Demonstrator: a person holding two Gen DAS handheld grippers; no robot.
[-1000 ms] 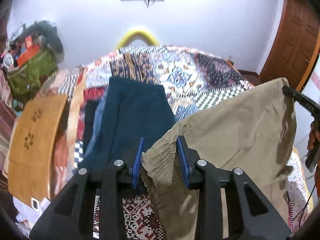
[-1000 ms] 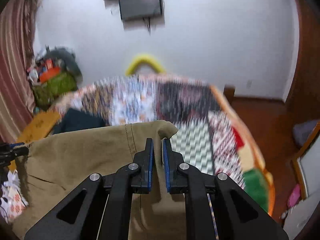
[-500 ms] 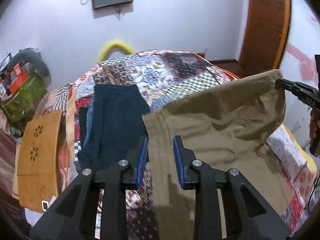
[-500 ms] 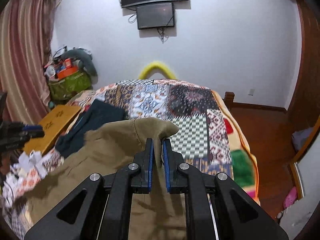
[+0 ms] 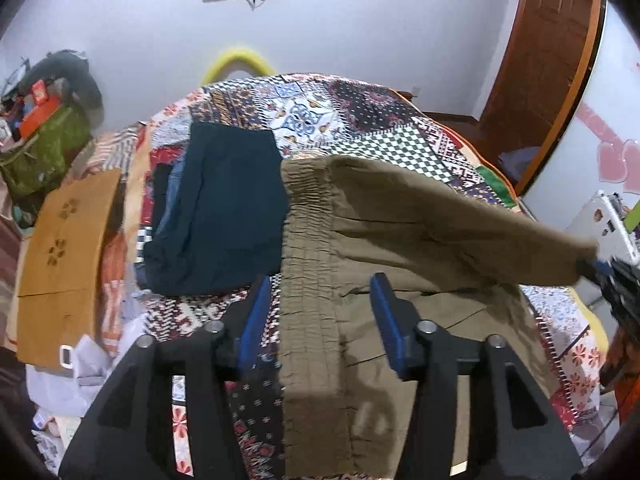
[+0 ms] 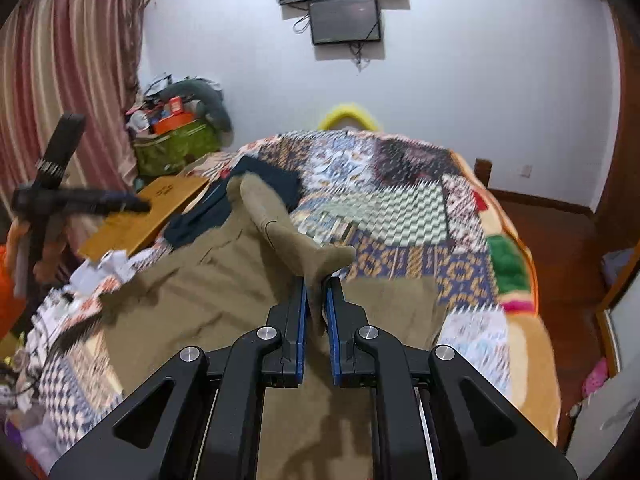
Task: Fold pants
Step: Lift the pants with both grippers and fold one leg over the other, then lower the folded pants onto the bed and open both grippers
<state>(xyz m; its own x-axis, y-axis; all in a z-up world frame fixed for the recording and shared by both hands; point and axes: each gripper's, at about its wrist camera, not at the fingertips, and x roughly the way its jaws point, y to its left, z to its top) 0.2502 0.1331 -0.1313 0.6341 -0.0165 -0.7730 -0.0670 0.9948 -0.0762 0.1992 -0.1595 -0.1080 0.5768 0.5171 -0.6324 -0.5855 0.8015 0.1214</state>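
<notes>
Since the half-second mark, left tool [image 5: 316, 314] jaws have just been opening; the waistband lies between them, pads clear of the cloth. Khaki pants [image 5: 404, 240] spread on the patchwork bed [image 5: 360, 120], elastic waistband running away from the left camera, long axis toward the right tool [image 6: 316, 316]. That tool is clamped narrow on a cloth fold, possibly a leg end. Right view alone shows the green bag [image 6: 176, 148] with an orange box in it. Dark blue garment [image 5: 224, 208] lies beside the waistband.

Black claws [image 5: 316, 320], blue pads [image 6: 299, 320], silver screws [image 6: 268, 333]
</notes>
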